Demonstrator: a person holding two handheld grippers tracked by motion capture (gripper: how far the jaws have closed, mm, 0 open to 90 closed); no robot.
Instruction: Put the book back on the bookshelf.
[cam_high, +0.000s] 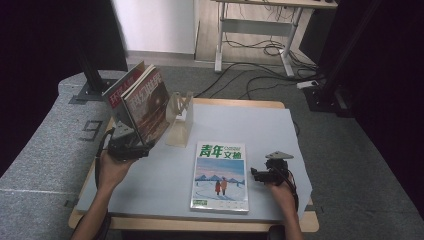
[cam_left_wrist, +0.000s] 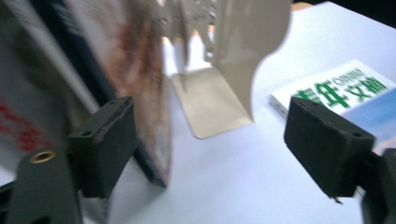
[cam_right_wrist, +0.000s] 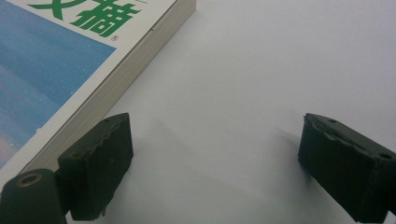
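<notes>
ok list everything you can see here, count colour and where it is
leaning magazines: two, one red-covered behind, one brown-covered in front, standing tilted at the table's left, beside the bookend
bookend: one, cream metal, upright, left of centre on the table
flat magazine: one, white and blue cover with green characters, lying flat near the front edge
table: one, pale blue-grey top with wooden rim, centre of the high view
desk: one, white frame, on the floor at the back
cables: several, black, on the grey floor behind the table
left gripper: one, black, jaws apart, at the foot of the leaning magazines
right gripper: one, black, jaws apart over bare table, right of the flat magazine
</notes>
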